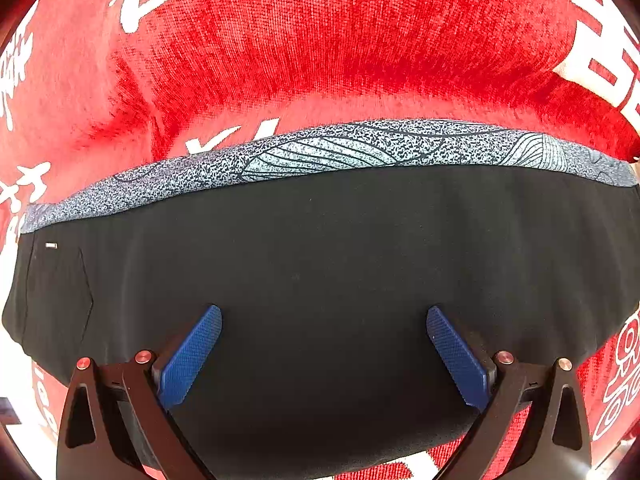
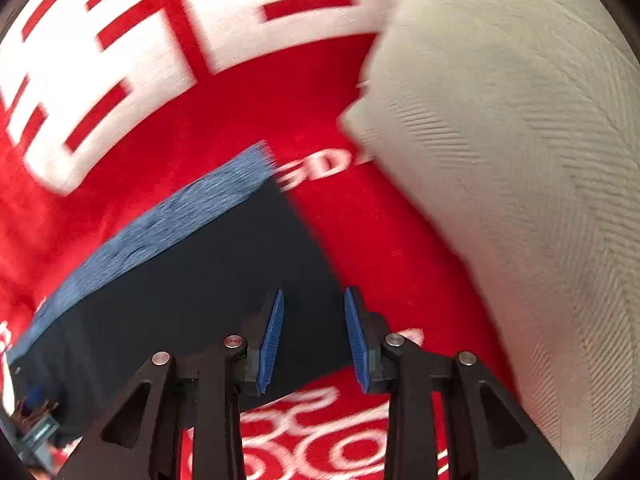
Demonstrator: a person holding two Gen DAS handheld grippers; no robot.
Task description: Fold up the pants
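The black pants (image 1: 320,272) lie folded flat on a red blanket (image 1: 340,52), with a grey speckled leaf-print waistband (image 1: 328,148) along the far edge. My left gripper (image 1: 324,320) hovers over the middle of the pants, wide open and empty. In the right wrist view the pants (image 2: 192,288) show as a dark panel with a blue-grey band (image 2: 160,224). My right gripper (image 2: 314,304) is partly open and empty, over the pants' right edge. This view is blurred by motion.
The red blanket (image 2: 360,220) carries large white lettering (image 2: 100,80). A pale grey ribbed cushion (image 2: 520,160) rises at the right. Another gripper's tip shows at the lower left of the right wrist view (image 2: 36,420).
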